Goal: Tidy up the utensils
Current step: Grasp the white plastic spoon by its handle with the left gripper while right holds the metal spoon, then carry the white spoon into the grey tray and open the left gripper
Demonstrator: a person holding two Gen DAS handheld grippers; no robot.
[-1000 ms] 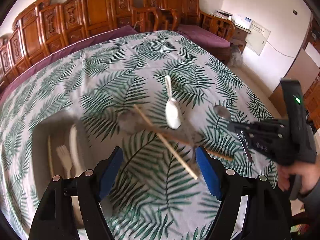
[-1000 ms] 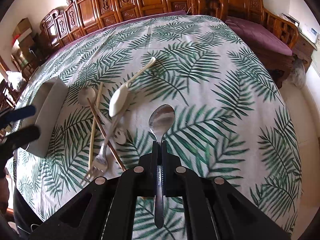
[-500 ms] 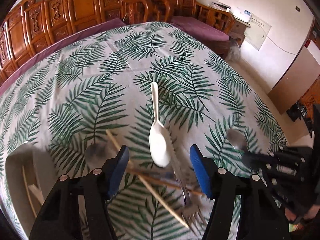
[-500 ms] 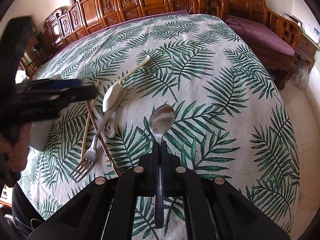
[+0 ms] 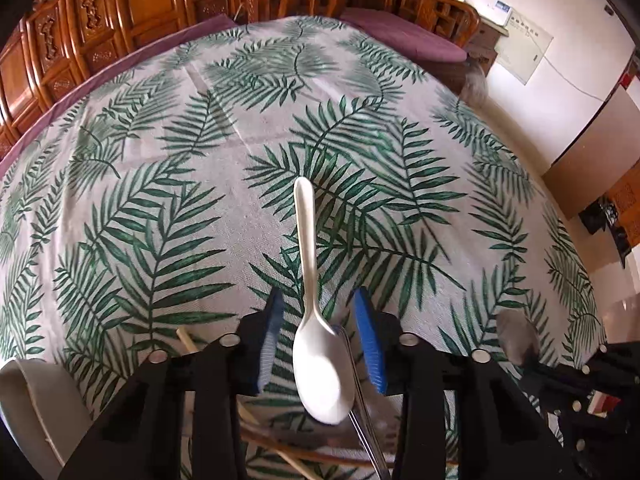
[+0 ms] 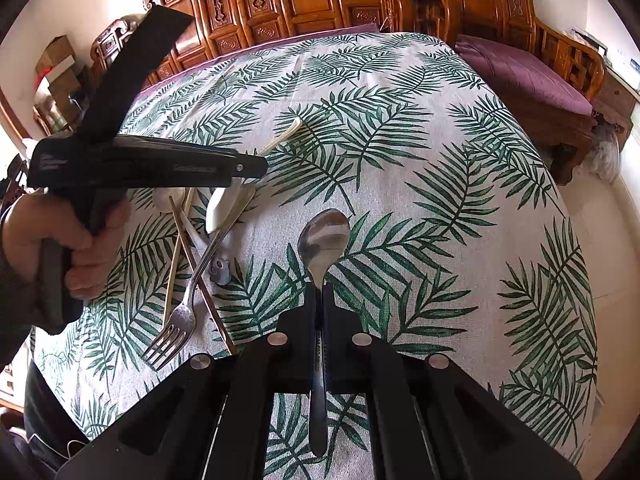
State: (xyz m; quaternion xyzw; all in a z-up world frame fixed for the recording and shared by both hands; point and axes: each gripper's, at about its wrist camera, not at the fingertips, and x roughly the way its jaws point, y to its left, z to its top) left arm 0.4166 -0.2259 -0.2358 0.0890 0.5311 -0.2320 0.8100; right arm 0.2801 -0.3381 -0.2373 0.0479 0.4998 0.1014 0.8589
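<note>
The left tongs [image 5: 319,322] tilt steeply down, their blue pads [image 5: 370,338] apart after just closing partway, nothing pressed between them. A hand [image 6: 70,240] grips their handle. The right tongs [image 6: 319,294] are clamped tight, also angled down.

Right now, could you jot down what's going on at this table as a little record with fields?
Surface: table with palm-leaf cloth
Left gripper: jaws have just been closing around the white plastic spoon, blue pads not yet touching it
Right gripper: shut on the metal spoon
Loose pile: metal fork, chopsticks
At left edge: white tray
</note>
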